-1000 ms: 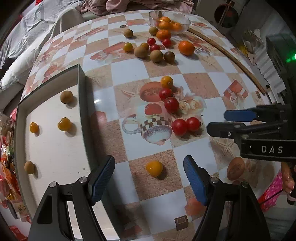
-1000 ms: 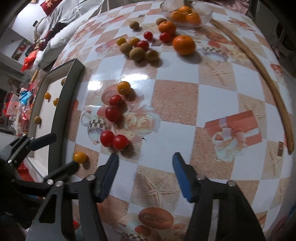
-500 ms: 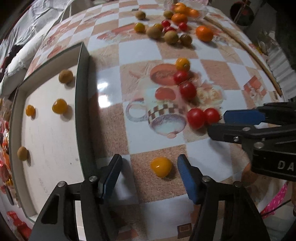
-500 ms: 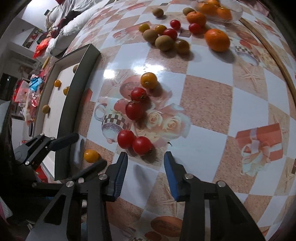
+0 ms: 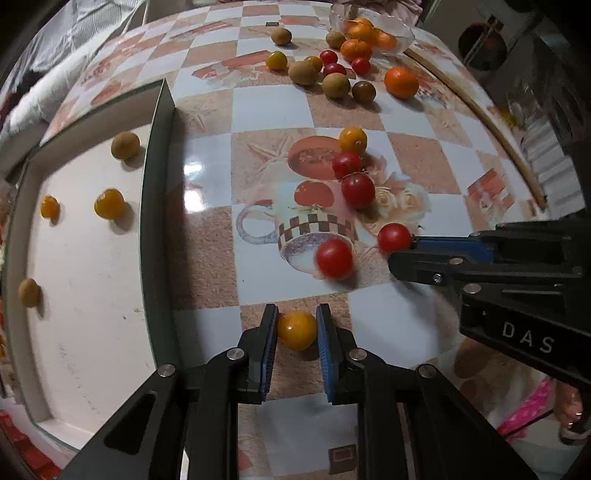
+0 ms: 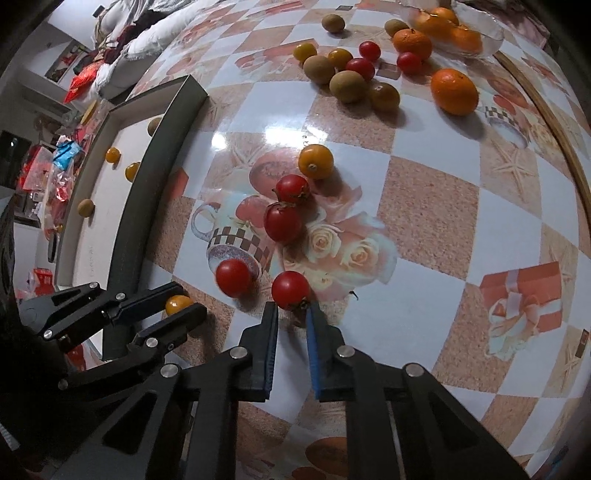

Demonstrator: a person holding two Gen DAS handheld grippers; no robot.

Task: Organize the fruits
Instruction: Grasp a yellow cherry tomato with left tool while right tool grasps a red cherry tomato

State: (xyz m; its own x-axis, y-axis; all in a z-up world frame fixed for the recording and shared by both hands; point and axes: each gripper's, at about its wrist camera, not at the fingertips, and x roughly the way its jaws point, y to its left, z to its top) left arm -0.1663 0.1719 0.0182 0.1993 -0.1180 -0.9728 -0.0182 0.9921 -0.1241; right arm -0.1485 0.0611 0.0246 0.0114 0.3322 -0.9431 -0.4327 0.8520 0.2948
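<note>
My left gripper (image 5: 296,325) is shut on a yellow cherry tomato (image 5: 296,329) that rests on the table beside the white tray (image 5: 85,280); it also shows in the right wrist view (image 6: 177,304). My right gripper (image 6: 291,314) has narrowed its jaws just behind a red cherry tomato (image 6: 290,290), whose near edge sits at the fingertips. A second red tomato (image 6: 233,277) lies loose and blurred to its left. Two more red tomatoes (image 6: 282,222) and a yellow one (image 6: 316,161) lie farther on.
The tray holds several small yellow and brown fruits (image 5: 109,204). At the far end lie kiwis (image 6: 348,86), small tomatoes, an orange (image 6: 453,91) and a glass bowl (image 6: 493,35) of oranges. A wooden stick (image 6: 554,122) runs along the right table edge.
Both grippers moved forward and closed. The left one shut around the yellow tomato. The right one narrowed at the red pair, and the left red tomato rolled away from its neighbour.
</note>
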